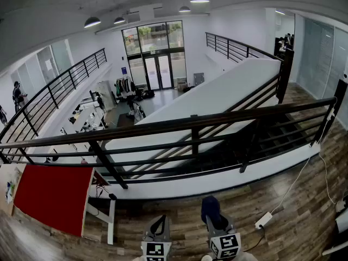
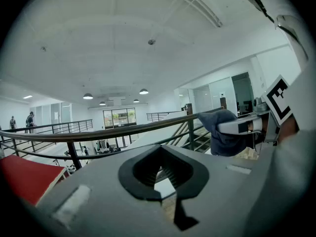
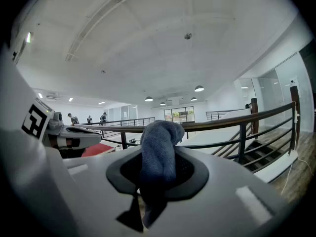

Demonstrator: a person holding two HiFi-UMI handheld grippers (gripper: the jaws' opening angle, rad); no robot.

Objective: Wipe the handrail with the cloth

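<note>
The dark handrail (image 1: 179,124) tops a black metal railing and crosses the head view from left to right, well ahead of both grippers. A dark blue cloth (image 1: 211,208) sticks up from my right gripper (image 1: 213,217), which is shut on it low in the head view. In the right gripper view the cloth (image 3: 159,147) hangs bunched between the jaws of the right gripper (image 3: 158,174), with the handrail (image 3: 222,125) behind. My left gripper (image 1: 158,223) sits beside it, shut and empty. The left gripper view shows the left gripper (image 2: 163,174), the handrail (image 2: 123,131) and the cloth (image 2: 219,130).
Wooden floor (image 1: 293,222) lies between me and the railing. A white power strip (image 1: 263,220) with a cable lies on it at the right. A red panel (image 1: 54,197) is at the lower left. Stairs (image 1: 272,135) descend behind the railing. A person (image 1: 18,94) stands on the far balcony.
</note>
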